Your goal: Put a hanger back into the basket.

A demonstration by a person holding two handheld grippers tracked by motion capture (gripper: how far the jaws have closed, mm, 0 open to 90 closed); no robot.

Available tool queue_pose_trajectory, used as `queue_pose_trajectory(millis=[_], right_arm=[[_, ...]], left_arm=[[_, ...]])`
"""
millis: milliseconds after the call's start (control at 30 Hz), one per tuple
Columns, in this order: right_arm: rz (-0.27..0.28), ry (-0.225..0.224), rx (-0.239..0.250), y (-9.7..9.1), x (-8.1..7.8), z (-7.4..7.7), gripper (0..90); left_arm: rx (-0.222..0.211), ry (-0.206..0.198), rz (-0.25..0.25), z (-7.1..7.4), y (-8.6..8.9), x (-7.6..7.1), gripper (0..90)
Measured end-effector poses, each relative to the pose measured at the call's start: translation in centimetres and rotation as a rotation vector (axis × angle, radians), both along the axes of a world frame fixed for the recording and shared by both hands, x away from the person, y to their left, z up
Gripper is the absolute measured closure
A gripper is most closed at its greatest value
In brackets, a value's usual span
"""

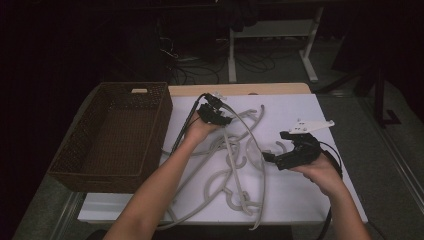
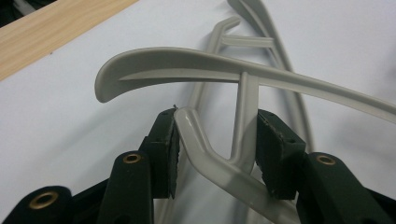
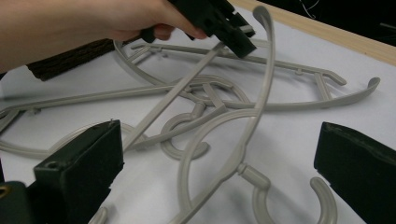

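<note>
- my left tool [image 2: 215, 154] pinches a grey hanger [image 2: 205, 154] over the bench [image 1: 300, 107]
- my right tool [image 3: 219, 172] hangs spread above the hanger pile [image 3: 210, 107]

Left tongs [image 1: 216, 116] clamped, forearm stretched forward — right tongs [image 1: 272, 159] wide open, hovering low.

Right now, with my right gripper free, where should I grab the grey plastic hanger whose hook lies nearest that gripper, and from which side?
Probably take the grey plastic hanger by its short neck, just above the hook. It is the one straight stub clear of the tangle, and it lies between the open right gripper jaws, so come straight down from above.
</note>
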State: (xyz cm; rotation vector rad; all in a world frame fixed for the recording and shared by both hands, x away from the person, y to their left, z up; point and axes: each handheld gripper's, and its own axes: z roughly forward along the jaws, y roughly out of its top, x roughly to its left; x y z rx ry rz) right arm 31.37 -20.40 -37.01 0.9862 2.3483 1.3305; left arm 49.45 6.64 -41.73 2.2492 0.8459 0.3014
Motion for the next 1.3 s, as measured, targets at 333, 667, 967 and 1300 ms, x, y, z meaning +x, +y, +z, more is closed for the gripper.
queue_pose_trajectory(millis=[333, 667, 967, 1300], right_arm=[[-0.003, 0.009, -0.003, -0.2, 0.0, -0.3, 1.0], [-0.018, 0.085, -0.002, -1.0, -1.1, -2.0, 22.7], [0.027, 0.182, -0.072, -1.4, -4.0, -6.0, 62.6], [0.152, 0.257, -0.141, -0.1, -4.4, -7.9, 88.8]], left_arm=[[0.031, 0.002, 0.024, -1.4, -0.4, 0.9, 35.0], [-0.078, 0.005, -0.025, 2.2, 2.2, -2.9, 15.7], [-0.124, -0.005, -0.105, 2.9, 5.1, -9.3, 13.2], [-0.135, -0.017, -0.138, 2.5, 7.4, -12.5, 12.3]])
